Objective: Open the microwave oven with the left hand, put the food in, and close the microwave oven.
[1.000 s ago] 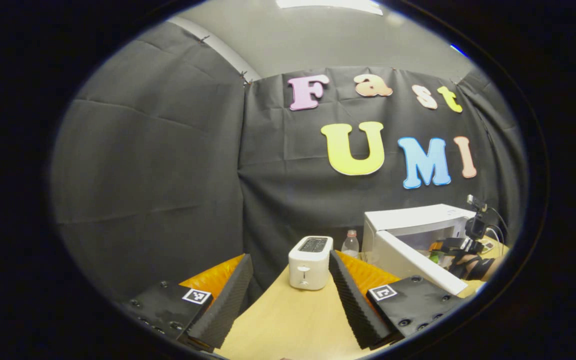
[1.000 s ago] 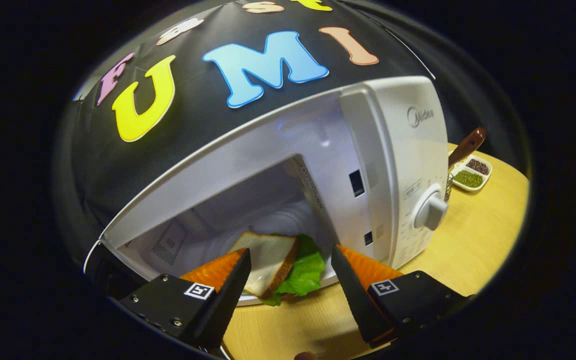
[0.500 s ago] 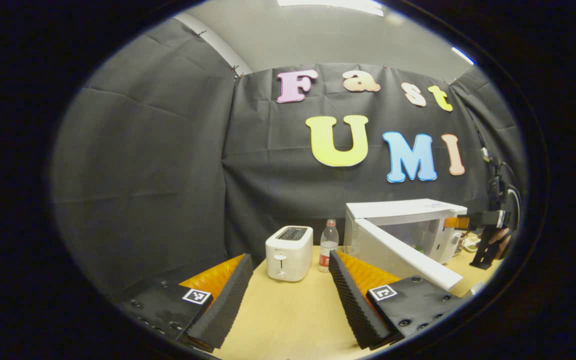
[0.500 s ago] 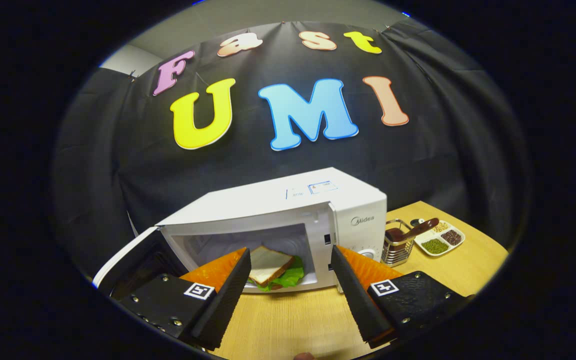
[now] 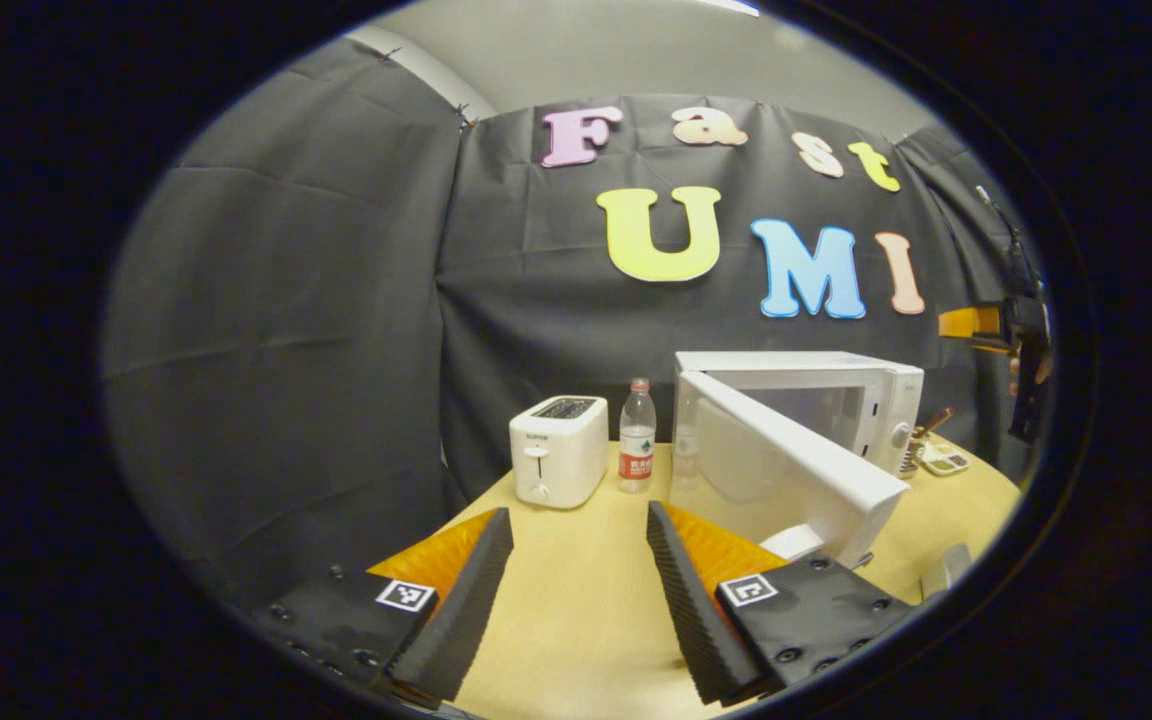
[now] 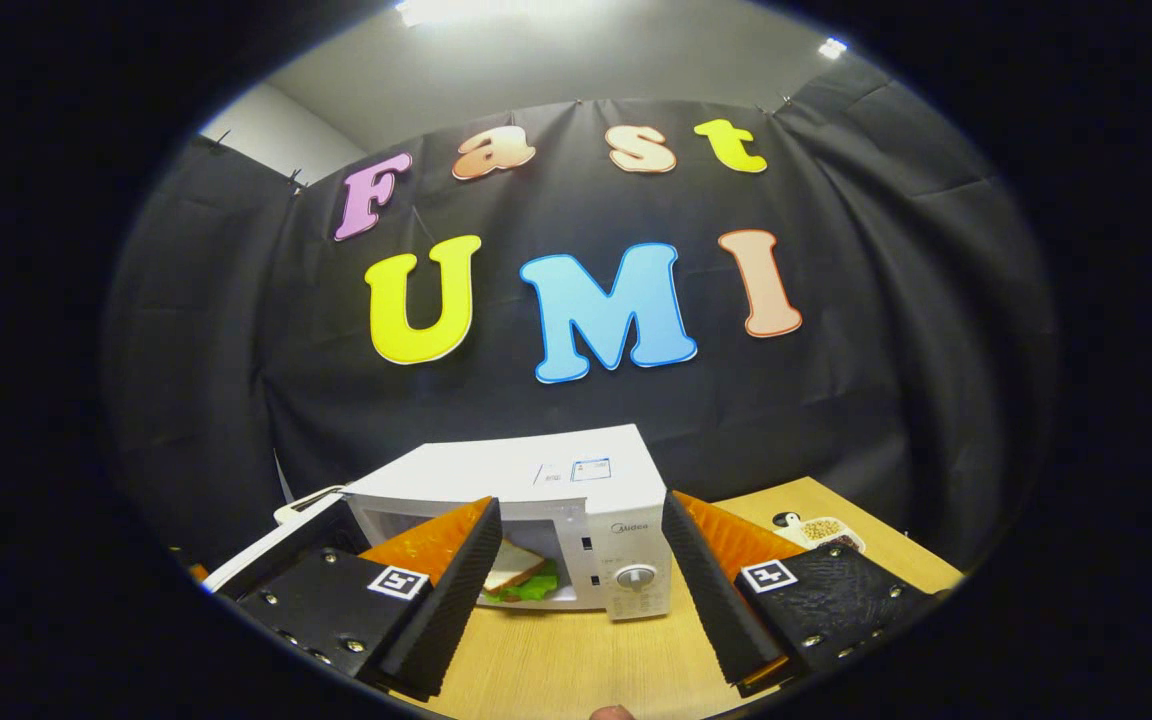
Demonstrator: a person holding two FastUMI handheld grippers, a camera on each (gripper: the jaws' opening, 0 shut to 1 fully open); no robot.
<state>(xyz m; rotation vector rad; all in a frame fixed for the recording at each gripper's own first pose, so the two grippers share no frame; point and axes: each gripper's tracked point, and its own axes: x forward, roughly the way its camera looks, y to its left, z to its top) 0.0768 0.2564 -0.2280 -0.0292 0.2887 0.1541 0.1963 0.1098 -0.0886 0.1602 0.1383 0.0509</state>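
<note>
Right gripper view has the right tongs (image 6: 581, 585) spread wide and empty over the table (image 6: 576, 665), their fingers cutting off part of what lies behind. Between them, inside the microwave oven (image 6: 546, 500), sits the sandwich (image 6: 516, 575), bread over green lettuce; whatever it rests on is hard to make out. The oven door (image 6: 266, 545) hangs open at the left, mostly hidden behind the left finger. A small dish (image 6: 816, 528) of grains peeks out beyond the right finger, half covered. Left gripper view shows the left tongs (image 5: 576, 590) likewise parted, holding nothing, low above the table (image 5: 576, 600). Ahead stand a toaster (image 5: 558, 450) and a bottle (image 5: 636, 436), just beside each other, then the microwave oven (image 5: 856, 385) with its door (image 5: 786, 465) swung toward the camera, blocking the cavity. The other tongs (image 5: 976, 325) show at the right edge, blurred and cropped.
</note>
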